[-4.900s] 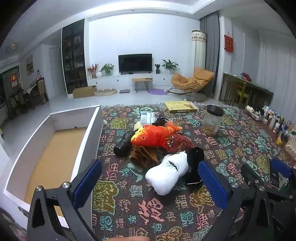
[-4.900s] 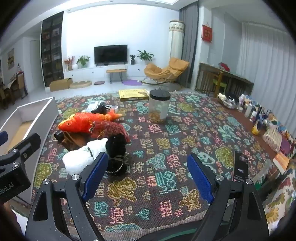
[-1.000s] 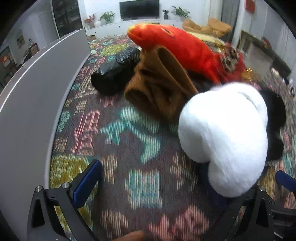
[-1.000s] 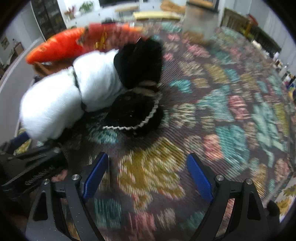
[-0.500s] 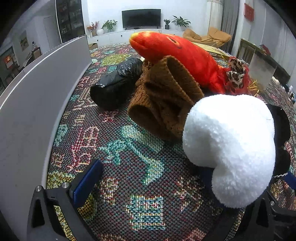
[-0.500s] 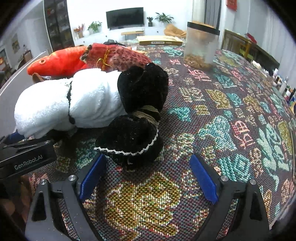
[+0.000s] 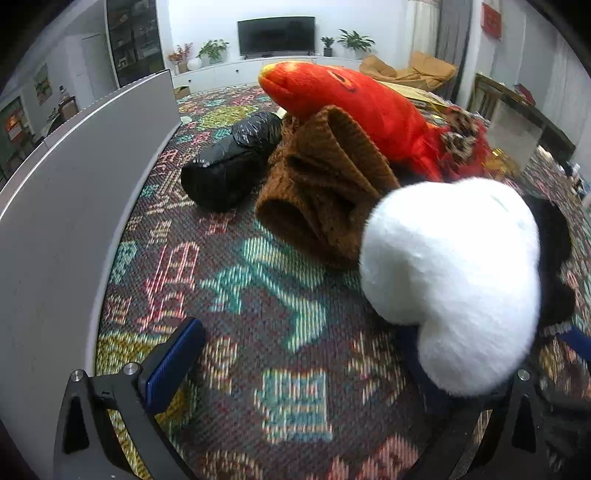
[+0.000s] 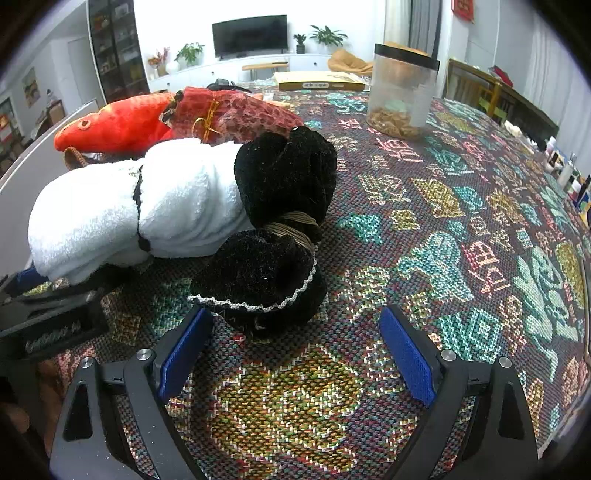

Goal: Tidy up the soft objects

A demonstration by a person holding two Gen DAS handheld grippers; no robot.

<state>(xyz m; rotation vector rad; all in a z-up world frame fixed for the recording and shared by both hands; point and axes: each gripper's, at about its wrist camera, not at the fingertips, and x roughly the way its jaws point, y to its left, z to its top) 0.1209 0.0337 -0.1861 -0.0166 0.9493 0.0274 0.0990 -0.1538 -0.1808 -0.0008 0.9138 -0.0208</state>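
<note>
- Bench [image 8: 461,229]: patterned cloth may snag pads.
- White plush roll [image 7: 454,280]: at 3 o'clock of left tongs [image 7: 343,369], spread wide; closing off-centre risks slip.
- Black velvet pouch [image 8: 266,273]: at 12 o'clock of right tongs [image 8: 295,354], wide, empty.

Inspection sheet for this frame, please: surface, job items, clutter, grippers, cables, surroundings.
Surface: patterned woven cloth.
Job's things: white plush beside black plush, orange fish on brown knit, black bag, red pouch.
Clutter: lidded jar, flat box, small bottles at the right edge.
Grippers: right gripper open, empty, just short of the black plush; left gripper open, white plush over its right finger.
Cables: nothing seen.
Surroundings: grey bin wall at left; living room with TV.
</note>
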